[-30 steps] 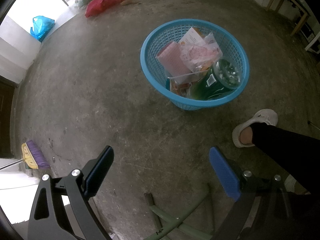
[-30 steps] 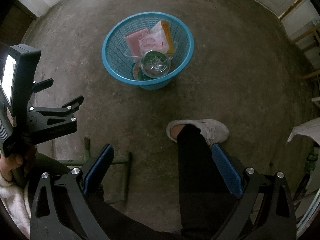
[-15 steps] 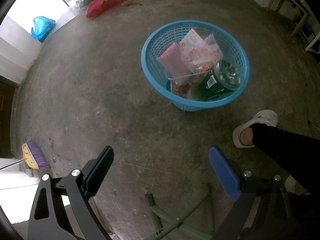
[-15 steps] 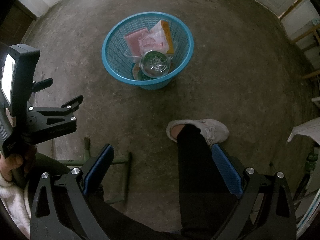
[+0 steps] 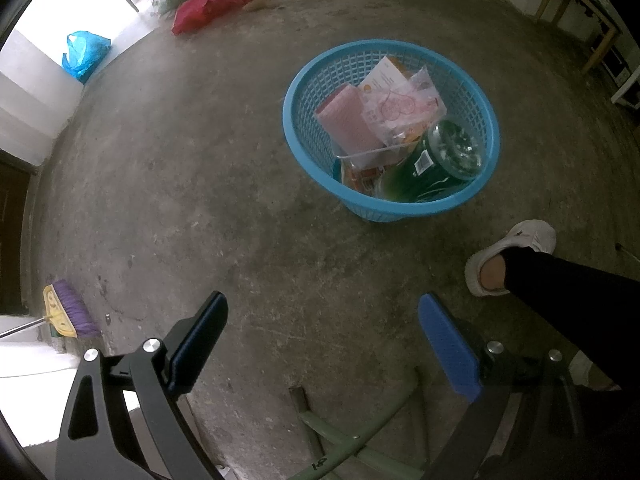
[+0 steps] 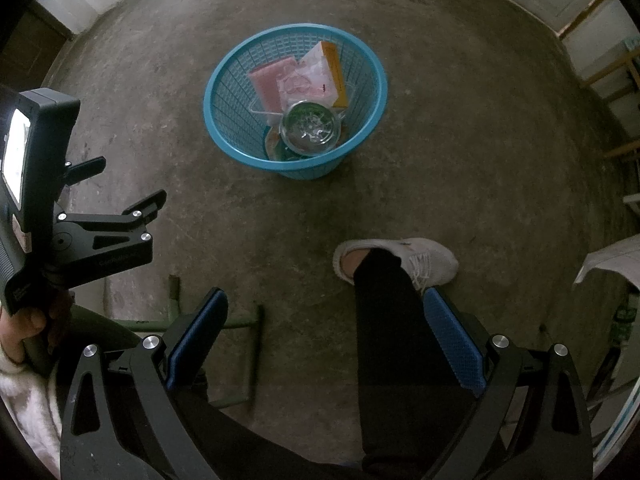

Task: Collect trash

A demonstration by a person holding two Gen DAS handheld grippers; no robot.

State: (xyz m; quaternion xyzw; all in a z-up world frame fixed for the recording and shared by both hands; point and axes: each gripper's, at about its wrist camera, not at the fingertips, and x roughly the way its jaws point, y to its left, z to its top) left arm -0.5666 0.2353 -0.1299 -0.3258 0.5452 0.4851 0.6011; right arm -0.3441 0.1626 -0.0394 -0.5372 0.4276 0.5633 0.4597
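Here, the blue basket stands on the concrete floor at 1 o'clock, wrappers and a green bottle inside. Left gripper and right gripper hover well apart from it, fingers wide, empty; collection seems finished.

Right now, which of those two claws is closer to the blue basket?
Probably the left, though not by much. The left gripper hangs open over bare floor, short of the blue basket. The right gripper is open too, farther back above the person's leg.
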